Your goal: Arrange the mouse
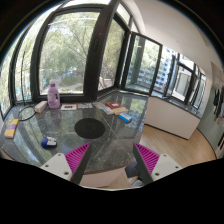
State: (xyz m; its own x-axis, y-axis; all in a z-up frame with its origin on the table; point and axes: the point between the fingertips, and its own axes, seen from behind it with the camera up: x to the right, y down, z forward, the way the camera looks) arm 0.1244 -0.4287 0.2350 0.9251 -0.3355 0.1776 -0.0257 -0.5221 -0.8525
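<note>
Gripper view looks out over a glass-topped table (60,135) set in the corner of a room with big windows (70,50) wrapping round from about nine o'clock to two o'clock. The gripper (113,158) is held above the near edge of the table, its two fingers spread wide with their magenta pads (78,157) facing each other and nothing between them; it has hold of nothing.

Just ahead of the fingers, at about twelve o'clock from them, lies a round dark mat (90,128), which I take to be the mouse mat the task is built around. No mouse can be told with any certainty. The nearest candidate is a small dark thing with a blue patch (49,142) on the glass at about ten o'clock from the fingers, near the left finger, but it is too small to name.

Farther back, at about eleven o'clock, a pink bottle (53,95) stands upright by the window, and flat coloured items, perhaps boxes or cards (115,108), lie at about one o'clock beyond the mat. A yellow object (9,131) sits far off at nine o'clock.

Judging from the open fingers and the high, backed-off stance, the work is at the searching stage: the gripper is held wide to be ready for a grasp, and the mat is bare so the mouse can go there.
</note>
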